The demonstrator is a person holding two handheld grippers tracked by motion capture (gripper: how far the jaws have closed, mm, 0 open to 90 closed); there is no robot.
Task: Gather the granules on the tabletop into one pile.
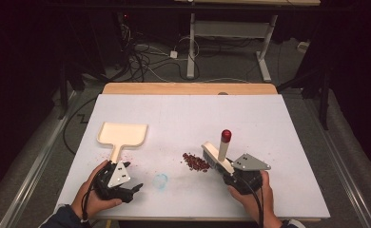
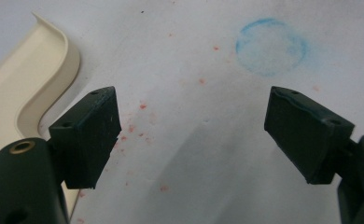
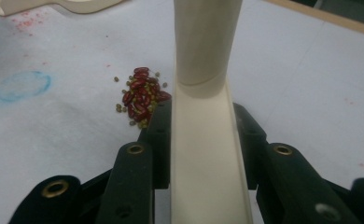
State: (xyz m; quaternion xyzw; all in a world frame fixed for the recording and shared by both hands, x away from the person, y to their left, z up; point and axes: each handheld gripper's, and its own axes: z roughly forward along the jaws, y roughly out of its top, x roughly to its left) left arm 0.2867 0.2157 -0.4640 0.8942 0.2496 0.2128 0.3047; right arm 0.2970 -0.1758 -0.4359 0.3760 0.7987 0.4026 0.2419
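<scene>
A cream brush point(image 1: 218, 154) with a red-tipped handle stands on the white table, and my right gripper point(image 1: 231, 173) is shut on its head point(image 3: 203, 154). A small pile of red and green beans point(image 1: 195, 162) lies just left of the brush point(image 3: 140, 98). A cream dustpan point(image 1: 122, 135) rests at the left, its handle pointing toward my left gripper point(image 1: 131, 189). That gripper is open with nothing between its jaws point(image 2: 189, 135), the dustpan's edge point(image 2: 26, 93) to one side of it.
A blue drawn circle point(image 1: 160, 180) marks the table between the two hands point(image 2: 269, 46). Red specks dot the sheet near the dustpan. The wooden table edge point(image 1: 188, 89) runs along the far side, with cables and desk legs on the floor beyond.
</scene>
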